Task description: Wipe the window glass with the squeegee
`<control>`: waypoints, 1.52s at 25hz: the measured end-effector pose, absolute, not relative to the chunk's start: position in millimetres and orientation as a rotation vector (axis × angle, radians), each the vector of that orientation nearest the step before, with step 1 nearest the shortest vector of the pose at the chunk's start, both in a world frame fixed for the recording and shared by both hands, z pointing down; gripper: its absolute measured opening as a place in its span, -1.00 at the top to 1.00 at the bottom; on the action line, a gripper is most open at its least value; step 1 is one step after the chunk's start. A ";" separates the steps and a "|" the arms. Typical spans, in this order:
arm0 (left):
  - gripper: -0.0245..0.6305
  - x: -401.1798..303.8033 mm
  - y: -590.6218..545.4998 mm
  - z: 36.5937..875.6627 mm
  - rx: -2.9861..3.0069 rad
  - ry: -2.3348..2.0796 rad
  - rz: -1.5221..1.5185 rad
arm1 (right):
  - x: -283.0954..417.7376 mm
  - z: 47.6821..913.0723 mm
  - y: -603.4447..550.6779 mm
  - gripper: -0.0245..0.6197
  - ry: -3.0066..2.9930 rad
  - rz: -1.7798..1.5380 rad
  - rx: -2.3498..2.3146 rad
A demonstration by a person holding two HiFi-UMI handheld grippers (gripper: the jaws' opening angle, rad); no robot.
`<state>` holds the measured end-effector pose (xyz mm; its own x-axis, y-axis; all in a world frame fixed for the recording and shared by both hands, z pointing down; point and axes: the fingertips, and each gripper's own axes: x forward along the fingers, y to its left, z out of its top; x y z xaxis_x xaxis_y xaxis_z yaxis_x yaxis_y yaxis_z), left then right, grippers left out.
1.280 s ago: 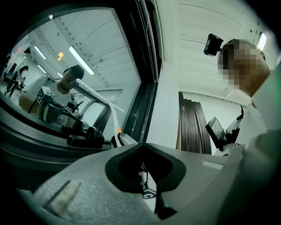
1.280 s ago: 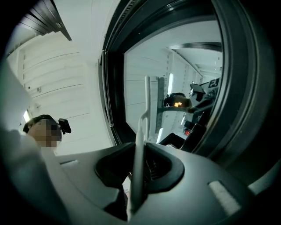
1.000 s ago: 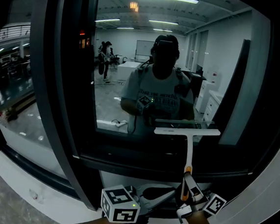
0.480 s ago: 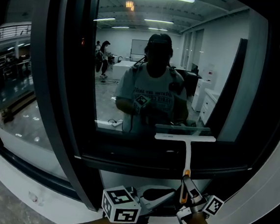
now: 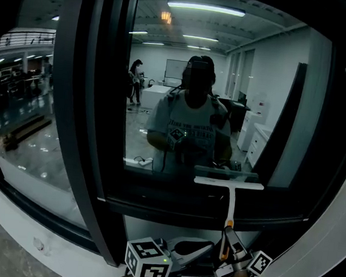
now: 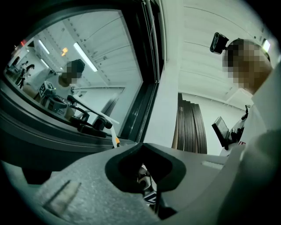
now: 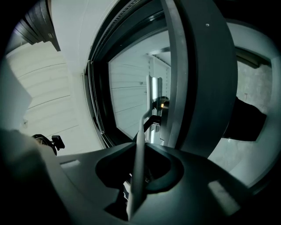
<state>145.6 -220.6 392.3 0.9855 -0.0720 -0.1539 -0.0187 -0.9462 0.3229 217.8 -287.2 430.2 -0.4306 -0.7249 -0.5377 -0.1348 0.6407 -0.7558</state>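
Observation:
The squeegee (image 5: 229,184) has a white blade across the top of a thin white handle with an orange band. Its blade lies flat against the lower part of the window glass (image 5: 189,100), just above the bottom frame. My right gripper (image 5: 229,251) is shut on the lower end of the handle. In the right gripper view the squeegee (image 7: 139,145) runs up from my right gripper (image 7: 138,154) to the pane. My left gripper (image 5: 194,250) sits low beside it, shut on nothing. In the left gripper view the squeegee (image 6: 104,119) shows beyond my left gripper (image 6: 140,151).
A thick dark window frame (image 5: 92,127) stands upright left of the pane, with a second pane (image 5: 25,90) beyond it. The dark bottom rail (image 5: 202,215) lies just under the blade. The glass mirrors a lit room and a person with both grippers.
The squeegee blade has slid down the glass toward the bottom rail, with my right gripper lowering. The left gripper stays low and near the same spot.

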 end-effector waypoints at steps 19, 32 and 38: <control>0.93 89.0 -213.9 345.5 2.860 -0.289 -0.384 | 174.9 336.3 -247.5 0.73 2.056 -0.626 -0.493; 0.93 -40.2 -246.3 235.0 3.104 -0.143 -0.413 | 28.2 175.8 -290.9 0.73 2.161 -0.235 -0.376; 0.93 -72.0 -265.0 182.6 3.169 -0.113 -0.440 | -7.0 95.9 -320.6 0.73 2.223 -0.090 -0.381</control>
<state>-72.0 -265.0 182.6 0.9597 -0.0618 -0.2740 -0.0784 -0.9957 -0.0499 -7.0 -320.6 95.9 -0.5873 -0.3025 -0.7508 -0.2409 0.9508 -0.1946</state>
